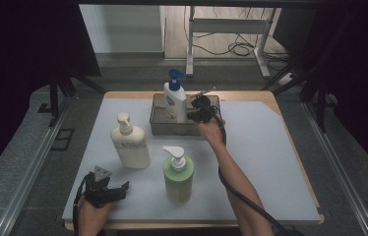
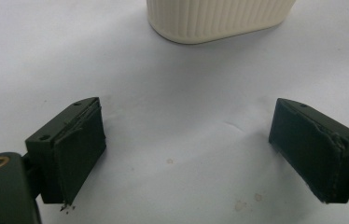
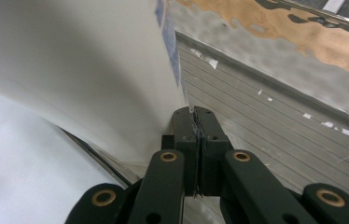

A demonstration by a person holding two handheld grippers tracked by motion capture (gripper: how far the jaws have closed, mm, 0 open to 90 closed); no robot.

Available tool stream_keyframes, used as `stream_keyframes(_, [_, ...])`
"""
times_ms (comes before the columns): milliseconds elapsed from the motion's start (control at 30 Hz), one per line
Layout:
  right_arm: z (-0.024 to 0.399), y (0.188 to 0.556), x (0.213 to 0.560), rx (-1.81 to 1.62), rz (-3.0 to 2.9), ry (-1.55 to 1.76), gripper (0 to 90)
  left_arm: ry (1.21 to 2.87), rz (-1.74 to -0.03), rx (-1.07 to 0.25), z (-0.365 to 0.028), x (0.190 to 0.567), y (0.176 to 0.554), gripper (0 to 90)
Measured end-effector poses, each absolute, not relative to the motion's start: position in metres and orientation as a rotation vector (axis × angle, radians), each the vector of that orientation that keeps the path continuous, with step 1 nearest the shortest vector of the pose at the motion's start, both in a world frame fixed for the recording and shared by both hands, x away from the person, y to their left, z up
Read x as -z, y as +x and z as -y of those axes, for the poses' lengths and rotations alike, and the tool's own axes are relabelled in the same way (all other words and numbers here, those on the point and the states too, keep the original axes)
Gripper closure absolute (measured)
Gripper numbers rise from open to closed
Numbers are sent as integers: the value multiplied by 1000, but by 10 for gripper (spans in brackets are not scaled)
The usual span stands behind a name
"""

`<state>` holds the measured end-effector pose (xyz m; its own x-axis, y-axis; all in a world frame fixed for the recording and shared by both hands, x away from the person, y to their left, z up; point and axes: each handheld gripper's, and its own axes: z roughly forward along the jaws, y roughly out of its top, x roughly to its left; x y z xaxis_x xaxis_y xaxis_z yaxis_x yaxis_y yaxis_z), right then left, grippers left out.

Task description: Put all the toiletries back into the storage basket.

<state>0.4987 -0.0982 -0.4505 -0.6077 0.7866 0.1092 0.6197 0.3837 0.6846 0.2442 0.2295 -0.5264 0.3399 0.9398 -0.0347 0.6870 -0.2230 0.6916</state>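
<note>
A white bottle with a blue pump (image 1: 174, 101) stands in a metal tray (image 1: 158, 129) at the back of the table. My right gripper (image 1: 195, 112) is inside the tray just right of that bottle. In the right gripper view its jaws are pressed together with nothing between them (image 3: 195, 113), tips close beside the white bottle's wall (image 3: 70, 70) above the ribbed tray floor (image 3: 280, 116). My left gripper (image 1: 121, 188) rests near the front left edge, open wide (image 2: 189, 135), with bare mat between the fingers. It points at the base of a cream pump bottle (image 2: 219, 18).
The cream bottle (image 1: 130, 142) stands left of centre on the white mat (image 1: 265, 162). A green bottle with a white pump (image 1: 178, 177) stands in front, between my two forearms. The right gripper's cable trails along the right forearm. Dark table frames and floor lie beyond.
</note>
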Motion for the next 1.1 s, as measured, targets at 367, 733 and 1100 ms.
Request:
stream_keyframes(367, [89, 498, 456, -1028, -2425, 1262, 867, 1993, -1417, -530, -230, 526, 244, 101])
stream_keyframes(733, [85, 497, 463, -971, -2452, 1237, 845, 1994, -1417, -530, -230, 526, 244, 101])
stream_keyframes(1100, [80, 496, 466, -977, -2458, 1243, 845, 1994, -1417, -530, -230, 526, 244, 101])
